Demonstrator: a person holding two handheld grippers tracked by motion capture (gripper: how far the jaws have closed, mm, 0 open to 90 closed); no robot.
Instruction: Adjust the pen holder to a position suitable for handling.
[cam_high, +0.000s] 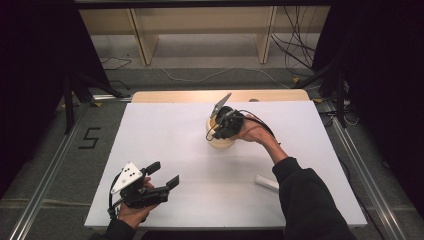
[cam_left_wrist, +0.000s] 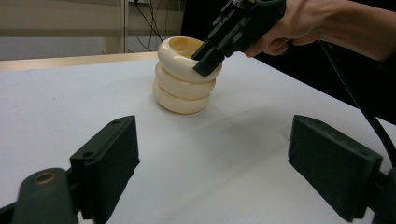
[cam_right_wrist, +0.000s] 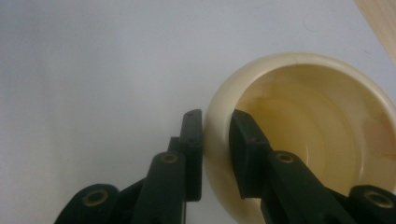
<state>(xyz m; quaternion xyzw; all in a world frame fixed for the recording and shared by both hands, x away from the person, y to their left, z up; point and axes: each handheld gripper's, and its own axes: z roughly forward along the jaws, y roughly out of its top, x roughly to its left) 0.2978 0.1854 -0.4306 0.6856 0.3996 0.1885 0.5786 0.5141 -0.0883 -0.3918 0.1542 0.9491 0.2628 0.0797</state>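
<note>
A cream pot (cam_high: 220, 143) made of three bulging rings stands upright on the white board (cam_high: 165, 135), a little right of centre and towards the back. My right gripper (cam_high: 216, 131) reaches down onto its top ring. In the right gripper view the gripper (cam_right_wrist: 217, 140) straddles the pot's rim (cam_right_wrist: 289, 58), one pad outside the wall and one inside the hollow, both pressed against it. The left gripper view shows the pot (cam_left_wrist: 182, 88) ahead with that right gripper (cam_left_wrist: 205, 65) on its rim. My left gripper (cam_high: 163, 175) hovers at the front left with its jaws wide apart and nothing between them (cam_left_wrist: 215, 158).
A small white cylinder (cam_high: 266, 182) lies on the board beside the right forearm. A strip of bare wooden tabletop (cam_high: 200, 95) runs behind the board. Wooden shelf legs and loose cables (cam_high: 295, 50) stand on the floor beyond.
</note>
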